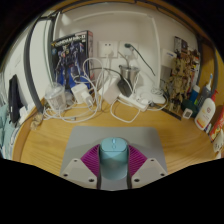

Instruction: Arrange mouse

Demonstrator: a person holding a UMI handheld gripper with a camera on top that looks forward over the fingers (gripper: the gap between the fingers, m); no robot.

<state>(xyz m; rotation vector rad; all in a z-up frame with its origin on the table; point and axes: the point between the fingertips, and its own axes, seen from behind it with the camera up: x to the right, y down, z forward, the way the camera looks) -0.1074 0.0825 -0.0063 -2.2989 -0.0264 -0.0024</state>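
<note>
Teal-grey mouse [112, 149] sits clamped between the fingers [112, 165] above wooden desk [50, 140].

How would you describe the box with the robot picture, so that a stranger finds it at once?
Look along the white wall behind the wooden table. Leaning there, beyond the white cables, stands the box. Only it shows a blue-and-white robot figure.

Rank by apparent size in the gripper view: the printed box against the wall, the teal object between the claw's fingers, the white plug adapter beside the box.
1. Printed box.
2. Teal object, sitting between the fingers of the claw; its nearness to the camera makes this rank unsure.
3. White plug adapter.
</note>
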